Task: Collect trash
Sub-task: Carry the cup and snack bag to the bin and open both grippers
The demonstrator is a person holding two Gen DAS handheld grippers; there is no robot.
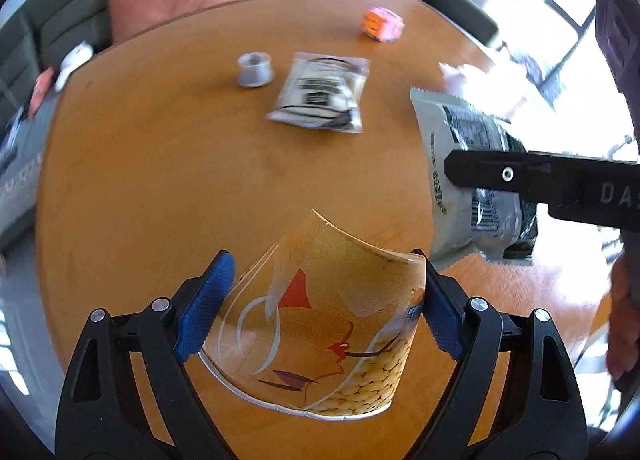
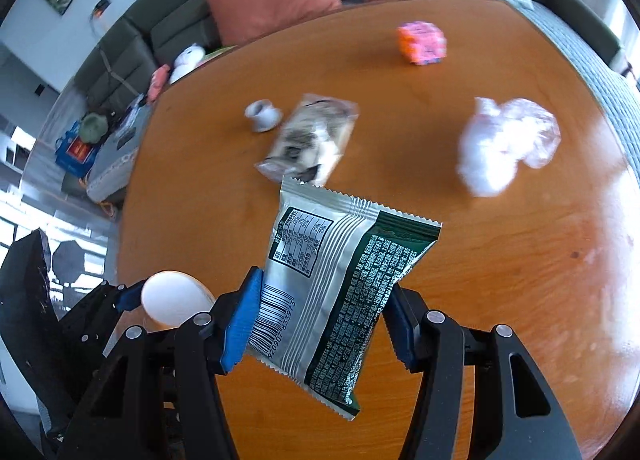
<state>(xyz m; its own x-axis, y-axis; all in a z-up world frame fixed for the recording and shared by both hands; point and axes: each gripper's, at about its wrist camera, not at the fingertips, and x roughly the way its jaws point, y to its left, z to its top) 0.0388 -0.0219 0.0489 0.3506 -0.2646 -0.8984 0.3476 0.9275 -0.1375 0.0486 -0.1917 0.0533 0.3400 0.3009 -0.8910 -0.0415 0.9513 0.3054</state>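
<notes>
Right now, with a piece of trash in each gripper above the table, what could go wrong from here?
1. The paper cup is already squashed between the left gripper pads; it may buckle further and slip out.
2. The right gripper pinches the snack wrapper only near one end; most hangs free, so it could slide out.
3. The two grippers are close together, so they might collide. The crumpled plastic and clear packet remain on the table.

Yellow leaf-print cup [image 1: 320,324]; silver-green wrapper [image 2: 332,292]; orange-brown table [image 1: 160,187].
</notes>
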